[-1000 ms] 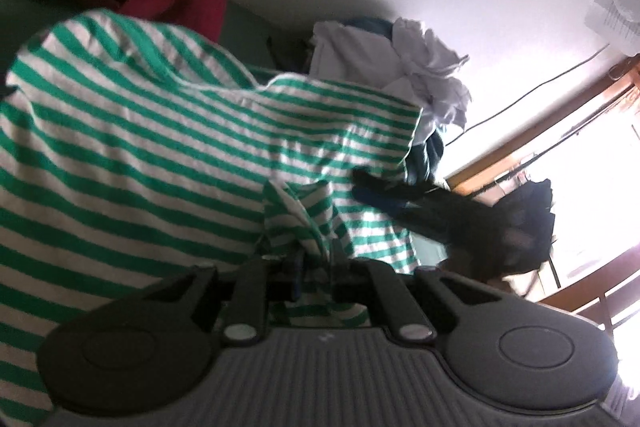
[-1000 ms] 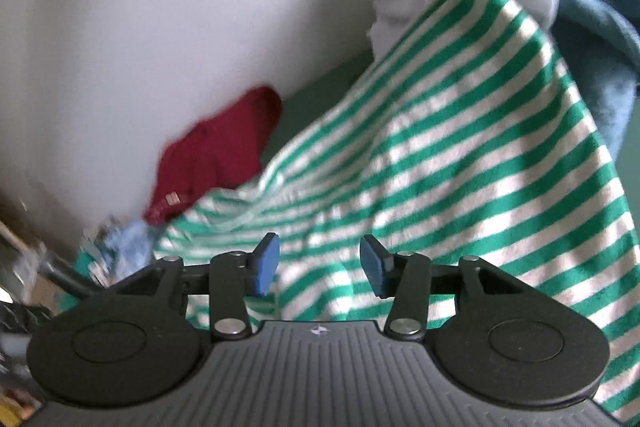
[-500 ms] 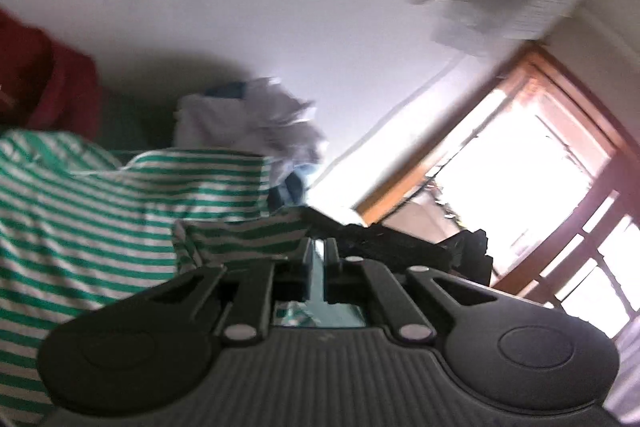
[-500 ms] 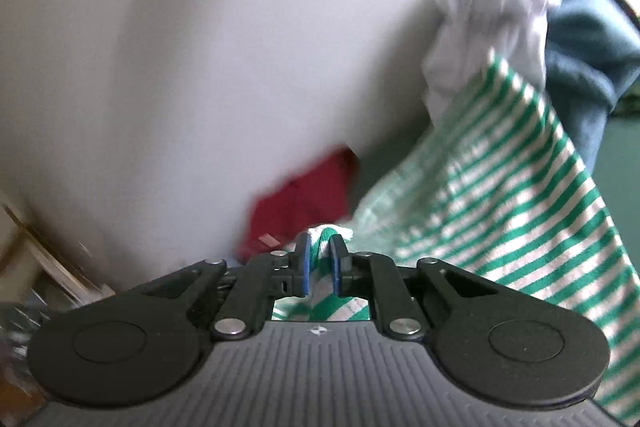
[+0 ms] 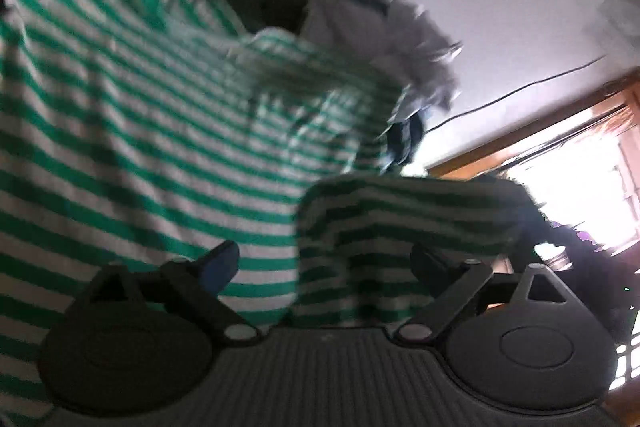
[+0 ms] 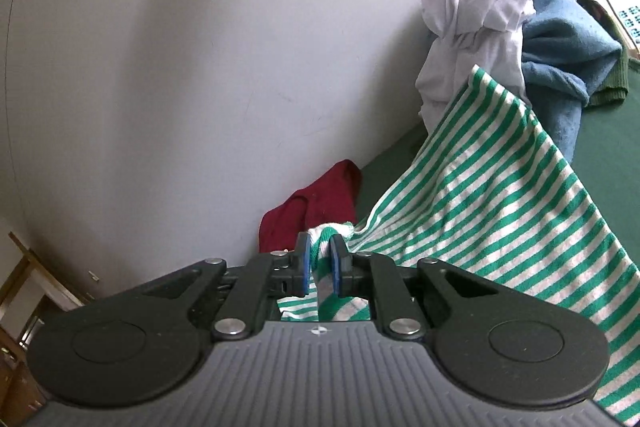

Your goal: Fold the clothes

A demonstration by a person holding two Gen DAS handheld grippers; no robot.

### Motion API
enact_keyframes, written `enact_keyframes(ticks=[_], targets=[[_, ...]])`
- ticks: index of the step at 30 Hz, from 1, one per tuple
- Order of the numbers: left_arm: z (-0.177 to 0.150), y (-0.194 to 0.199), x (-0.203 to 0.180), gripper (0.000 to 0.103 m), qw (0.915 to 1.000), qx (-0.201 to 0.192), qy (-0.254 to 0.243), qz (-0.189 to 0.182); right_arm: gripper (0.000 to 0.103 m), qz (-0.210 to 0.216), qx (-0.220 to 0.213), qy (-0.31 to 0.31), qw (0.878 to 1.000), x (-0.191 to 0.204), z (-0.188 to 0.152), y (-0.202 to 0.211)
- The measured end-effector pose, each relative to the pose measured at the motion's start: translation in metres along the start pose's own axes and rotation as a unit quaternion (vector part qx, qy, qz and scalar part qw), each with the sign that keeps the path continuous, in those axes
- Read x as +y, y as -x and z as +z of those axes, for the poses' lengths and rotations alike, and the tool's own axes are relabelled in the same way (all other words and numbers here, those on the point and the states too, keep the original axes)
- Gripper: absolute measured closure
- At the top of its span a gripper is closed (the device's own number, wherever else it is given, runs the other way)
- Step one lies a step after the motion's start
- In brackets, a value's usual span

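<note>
Right wrist view: right gripper (image 6: 320, 259) clenched on striped shirt (image 6: 480, 195) (near level); left gripper (image 5: 326, 267) opening, nothing pinched

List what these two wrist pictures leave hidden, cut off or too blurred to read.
- Left wrist view: motion blur smears the striped shirt, so its folds are unreadable.
- Left wrist view: window glare washes out everything outside.
- Right wrist view: the right gripper body hides the shirt's near edge.
- Right wrist view: the white garment covers the pile beneath.

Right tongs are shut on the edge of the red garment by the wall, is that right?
Not quite. The right wrist view shows the right tongs shut on the edge of the green striped shirt; the red garment lies untouched by the wall.
</note>
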State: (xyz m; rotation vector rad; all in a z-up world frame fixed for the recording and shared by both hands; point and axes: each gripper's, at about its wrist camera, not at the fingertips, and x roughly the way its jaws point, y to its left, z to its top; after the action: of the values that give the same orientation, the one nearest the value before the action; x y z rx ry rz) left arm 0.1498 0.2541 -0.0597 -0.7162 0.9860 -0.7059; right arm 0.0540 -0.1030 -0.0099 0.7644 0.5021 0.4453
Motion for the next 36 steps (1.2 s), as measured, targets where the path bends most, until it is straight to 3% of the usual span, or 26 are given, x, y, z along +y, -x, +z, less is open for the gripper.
enact_keyframes(ticks=[1, 2, 3, 4, 5, 6, 10, 12, 14, 16, 19, 22, 27, 29, 30, 32, 34, 36], targets=[[0.000, -0.008, 0.005, 0.015, 0.9999, 0.008, 0.012, -0.006, 0.092, -0.002, -0.002, 0.000, 1.000, 0.000, 0.000, 0.001], [0.001, -0.014, 0.010, 0.026, 0.9995, 0.015, 0.024, -0.013, 0.092, -0.003, -0.003, -0.001, 1.000, 0.001, 0.000, 0.003], [0.000, -0.017, 0.012, 0.046, 0.9989, 0.018, 0.032, -0.030, 0.092, -0.005, -0.005, -0.001, 1.000, 0.001, -0.001, 0.004], [0.000, -0.014, 0.007, 0.059, 0.9991, 0.016, 0.020, -0.033, 0.092, -0.007, -0.007, -0.001, 1.000, 0.001, -0.001, 0.005], [-0.001, -0.011, 0.002, 0.087, 0.9992, 0.013, 0.008, -0.036, 0.092, -0.010, -0.008, -0.001, 1.000, 0.002, -0.001, 0.006], [-0.001, -0.008, -0.003, 0.103, 0.9992, 0.010, -0.003, -0.039, 0.092, -0.014, -0.010, -0.002, 1.000, 0.001, -0.001, 0.007], [-0.005, 0.025, -0.033, 0.103, 0.9946, -0.027, -0.068, -0.074, 0.092, -0.026, -0.019, -0.007, 0.999, 0.001, 0.002, 0.014], [-0.010, 0.057, -0.047, 0.103, 0.9875, -0.067, -0.097, -0.104, 0.092, -0.023, -0.029, -0.006, 0.999, 0.002, 0.005, 0.022], [-0.016, 0.085, -0.052, 0.103, 0.9803, -0.125, -0.110, -0.106, 0.092, -0.017, -0.041, -0.012, 0.999, 0.001, 0.009, 0.025], [-0.016, 0.092, -0.042, 0.103, 0.9821, -0.143, -0.096, -0.076, 0.092, -0.018, -0.048, -0.017, 0.999, -0.001, 0.014, 0.019], [-0.011, 0.076, -0.014, 0.103, 0.9894, -0.132, -0.057, -0.017, 0.092, -0.025, -0.038, -0.017, 0.999, -0.006, 0.016, -0.010], [-0.009, 0.053, 0.010, 0.103, 0.9913, -0.118, -0.045, 0.034, 0.092, -0.075, -0.002, 0.024, 0.997, -0.010, 0.008, -0.056], [-0.011, 0.018, 0.028, 0.103, 0.9866, -0.089, -0.076, 0.114, 0.092, -0.161, 0.019, 0.094, 0.982, -0.025, -0.008, -0.119], [-0.013, 0.005, 0.030, 0.103, 0.9799, -0.072, -0.105, 0.153, 0.089, -0.185, 0.032, 0.100, 0.977, -0.035, -0.010, -0.129], [-0.014, 0.001, 0.029, 0.097, 0.9759, -0.068, -0.121, 0.168, 0.086, -0.198, 0.035, 0.105, 0.974, -0.038, -0.010, -0.129], [-0.013, 0.006, 0.025, 0.094, 0.9727, -0.074, -0.135, 0.174, 0.076, -0.223, 0.039, 0.116, 0.967, -0.044, -0.010, -0.128], [-0.009, 0.024, 0.021, 0.091, 0.9739, -0.087, -0.135, 0.160, 0.056, -0.223, 0.014, 0.106, 0.969, -0.043, -0.006, -0.105], [-0.005, 0.047, 0.016, 0.082, 0.9763, -0.105, -0.131, 0.136, 0.060, -0.181, 0.028, 0.102, 0.978, -0.036, -0.006, -0.080]])
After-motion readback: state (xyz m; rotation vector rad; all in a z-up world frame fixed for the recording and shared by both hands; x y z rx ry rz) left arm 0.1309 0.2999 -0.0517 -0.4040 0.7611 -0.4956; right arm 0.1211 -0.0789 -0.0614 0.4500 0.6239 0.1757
